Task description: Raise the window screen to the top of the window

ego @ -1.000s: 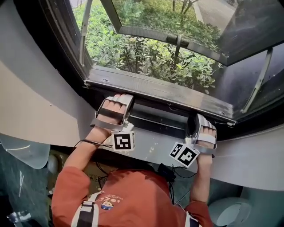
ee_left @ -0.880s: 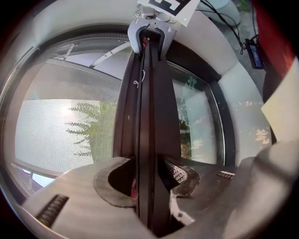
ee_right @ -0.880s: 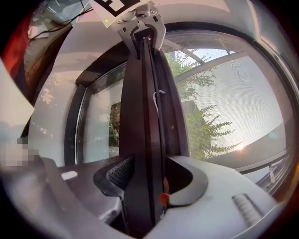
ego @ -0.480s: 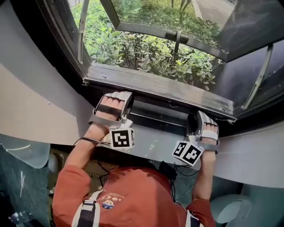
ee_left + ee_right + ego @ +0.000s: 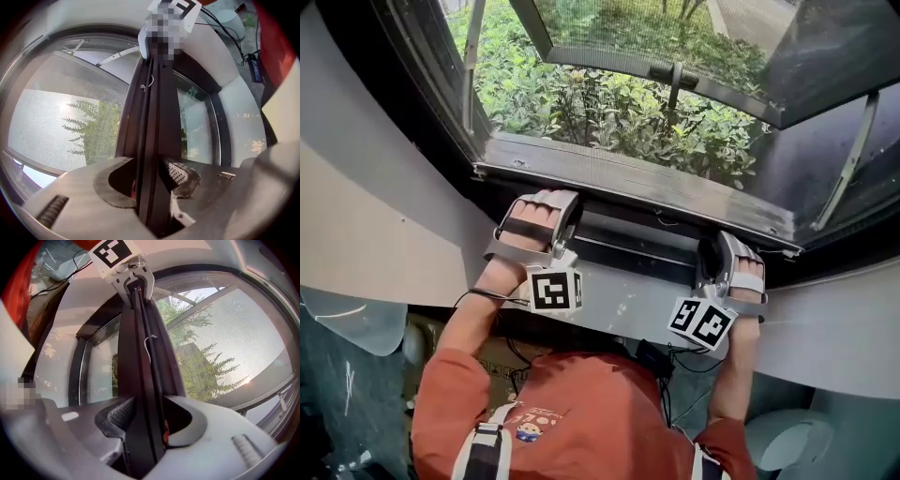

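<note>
The screen bar (image 5: 628, 246) sits at the foot of the window, just above the white sill (image 5: 623, 309), and spans from one gripper to the other. The left gripper (image 5: 546, 201) clamps the bar near its left end, with the bar filling the space between its jaws and a ribbed pad against it. The right gripper (image 5: 727, 246) stands near the right end. Its jaws are closing with the bar between them: one ribbed pad is at the bar, and a dark gap shows on the other side. Both grippers point at the window, tilted slightly downward. Bushes (image 5: 609, 103) show outside beneath the open sash (image 5: 609, 64).
</note>
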{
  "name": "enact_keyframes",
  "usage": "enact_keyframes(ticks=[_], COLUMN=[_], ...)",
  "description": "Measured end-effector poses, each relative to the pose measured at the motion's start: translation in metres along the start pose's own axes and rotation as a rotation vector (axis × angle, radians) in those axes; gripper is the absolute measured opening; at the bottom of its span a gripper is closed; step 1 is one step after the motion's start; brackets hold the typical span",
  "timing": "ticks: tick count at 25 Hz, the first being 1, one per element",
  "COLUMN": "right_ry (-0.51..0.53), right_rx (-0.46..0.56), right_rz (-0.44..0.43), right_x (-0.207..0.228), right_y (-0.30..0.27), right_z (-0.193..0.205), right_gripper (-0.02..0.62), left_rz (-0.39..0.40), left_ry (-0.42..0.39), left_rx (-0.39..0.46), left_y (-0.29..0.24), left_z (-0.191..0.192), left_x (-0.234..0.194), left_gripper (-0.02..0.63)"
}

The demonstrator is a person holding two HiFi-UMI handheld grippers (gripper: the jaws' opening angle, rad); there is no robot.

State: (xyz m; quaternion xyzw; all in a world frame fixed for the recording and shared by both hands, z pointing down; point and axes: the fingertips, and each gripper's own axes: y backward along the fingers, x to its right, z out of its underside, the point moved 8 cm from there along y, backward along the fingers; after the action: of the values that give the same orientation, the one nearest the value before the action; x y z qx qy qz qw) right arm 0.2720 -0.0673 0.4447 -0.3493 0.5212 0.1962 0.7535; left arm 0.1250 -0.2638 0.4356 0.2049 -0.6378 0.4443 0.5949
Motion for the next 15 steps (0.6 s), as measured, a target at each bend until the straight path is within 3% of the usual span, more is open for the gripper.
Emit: enact_keyframes(ticks=[6,11,15], right_ry=[-0.061,-0.138,-0.141], right_rx=[0.036,0.071,0.101], right_rz=[-0.013,-0.122,-0.131], right_x=[0.002,0.009,0.007], right_y=[-0.001,0.0,0.003], right_z=[0.0,0.002,0.004], right_gripper=[0.196,0.196,0.199], left_rz=[0.093,0.207,0.208], left_ry=[0.069,0.088,0.095], left_rx=[0.044,0.081,0.101], left_y=[0.0,-0.002,0.003], left_z=[0.002,0.004,0.006], left_x=[-0.007,-0.011,-0.009], left_gripper=[0.152,0.164,0.166])
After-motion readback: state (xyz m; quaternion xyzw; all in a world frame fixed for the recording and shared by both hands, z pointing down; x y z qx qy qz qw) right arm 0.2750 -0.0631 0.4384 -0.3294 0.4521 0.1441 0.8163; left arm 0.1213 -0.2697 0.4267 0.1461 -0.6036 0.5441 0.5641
